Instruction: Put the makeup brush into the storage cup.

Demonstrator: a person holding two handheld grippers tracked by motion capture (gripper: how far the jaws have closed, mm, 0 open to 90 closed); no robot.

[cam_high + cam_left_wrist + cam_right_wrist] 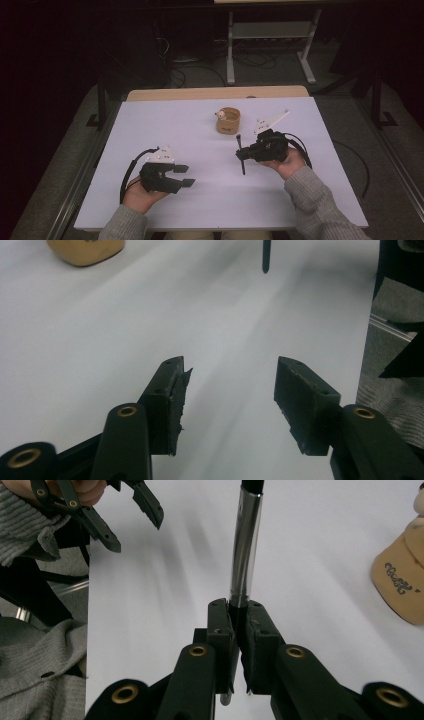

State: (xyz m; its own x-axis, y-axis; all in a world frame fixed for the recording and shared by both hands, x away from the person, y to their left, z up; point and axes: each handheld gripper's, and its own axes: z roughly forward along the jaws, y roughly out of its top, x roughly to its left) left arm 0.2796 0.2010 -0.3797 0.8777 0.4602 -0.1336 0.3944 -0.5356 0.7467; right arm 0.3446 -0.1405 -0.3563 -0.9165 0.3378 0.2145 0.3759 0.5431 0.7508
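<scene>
Right gripper pinches a pen above the table; left gripper waits open.

The left gripper rests low on the white table, its jaws spread apart with nothing between them. Ahead of it and to its right, the right gripper is clamped on a pen, a thin stick with a metal barrel and dark ends, gripped near one end so most of its length sticks out past the jaw tips. Beyond that gripper, just to its far side, stands a tan cup with a small round thing at its rim. Held so close to its end, the pen could swivel or slip in the pads, and its free end might miss or knock the cup.
</scene>
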